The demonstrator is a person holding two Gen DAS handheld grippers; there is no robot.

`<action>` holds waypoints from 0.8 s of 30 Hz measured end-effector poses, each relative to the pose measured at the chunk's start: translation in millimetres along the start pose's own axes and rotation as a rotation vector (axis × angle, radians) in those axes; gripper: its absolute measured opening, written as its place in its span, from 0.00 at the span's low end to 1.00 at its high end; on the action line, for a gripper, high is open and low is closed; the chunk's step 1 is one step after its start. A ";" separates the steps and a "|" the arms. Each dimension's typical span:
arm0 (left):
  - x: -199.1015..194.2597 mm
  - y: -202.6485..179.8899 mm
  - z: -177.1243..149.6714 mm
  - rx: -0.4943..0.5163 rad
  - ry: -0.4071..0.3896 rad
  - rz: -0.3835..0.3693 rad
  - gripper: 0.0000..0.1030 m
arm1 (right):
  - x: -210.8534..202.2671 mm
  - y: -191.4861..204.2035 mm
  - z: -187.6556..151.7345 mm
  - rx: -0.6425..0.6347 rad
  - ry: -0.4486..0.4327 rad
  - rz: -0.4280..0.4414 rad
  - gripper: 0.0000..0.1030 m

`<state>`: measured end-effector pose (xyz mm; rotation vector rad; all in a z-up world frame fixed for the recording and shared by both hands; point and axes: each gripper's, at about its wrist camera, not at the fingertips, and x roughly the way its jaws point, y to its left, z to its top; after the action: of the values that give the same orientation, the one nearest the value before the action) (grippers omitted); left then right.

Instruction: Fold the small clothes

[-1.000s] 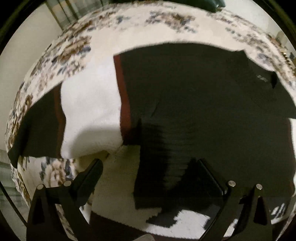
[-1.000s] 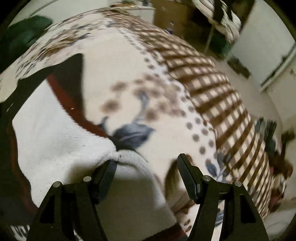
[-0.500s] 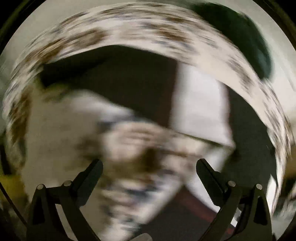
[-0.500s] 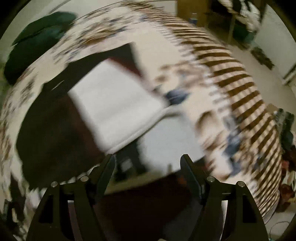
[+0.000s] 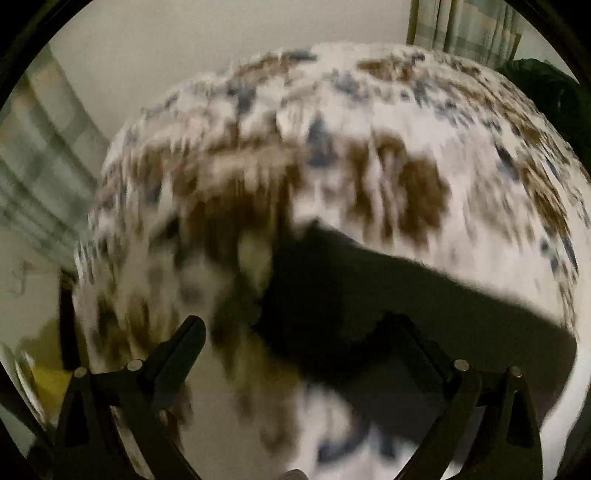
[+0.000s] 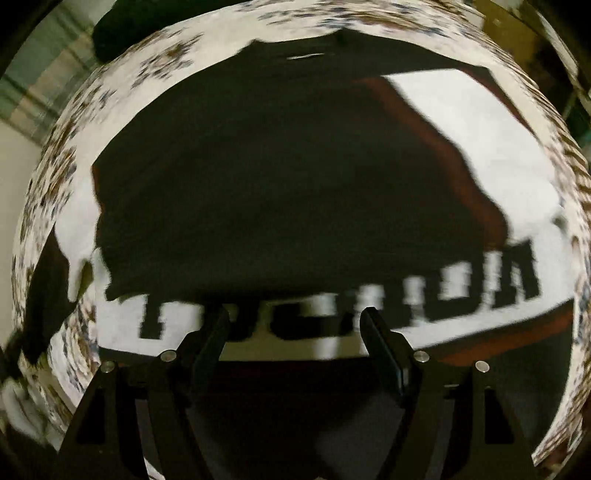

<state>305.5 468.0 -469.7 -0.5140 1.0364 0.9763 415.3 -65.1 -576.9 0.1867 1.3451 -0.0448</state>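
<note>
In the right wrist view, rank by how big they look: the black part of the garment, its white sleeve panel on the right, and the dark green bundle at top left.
1. black part
2. white sleeve panel
3. dark green bundle, partly cut off and farther away

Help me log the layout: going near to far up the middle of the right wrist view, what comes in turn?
Right tool → white band with black lettering → black body of the garment → floral bedcover.
</note>
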 end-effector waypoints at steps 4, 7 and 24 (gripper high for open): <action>-13.0 6.4 23.0 -0.005 -0.052 -0.034 0.99 | 9.1 22.5 3.2 -0.005 -0.002 -0.001 0.73; -25.6 18.5 1.1 -0.026 -0.026 -0.073 0.99 | 11.5 27.4 2.5 0.023 -0.004 0.013 0.73; 43.1 20.3 -30.9 -0.438 0.046 -0.391 0.79 | 37.6 34.8 -7.4 0.088 0.021 0.008 0.73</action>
<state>280.3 473.1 -520.4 -1.0624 0.7202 0.8404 421.5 -26.8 -611.2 0.2671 1.3642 -0.0958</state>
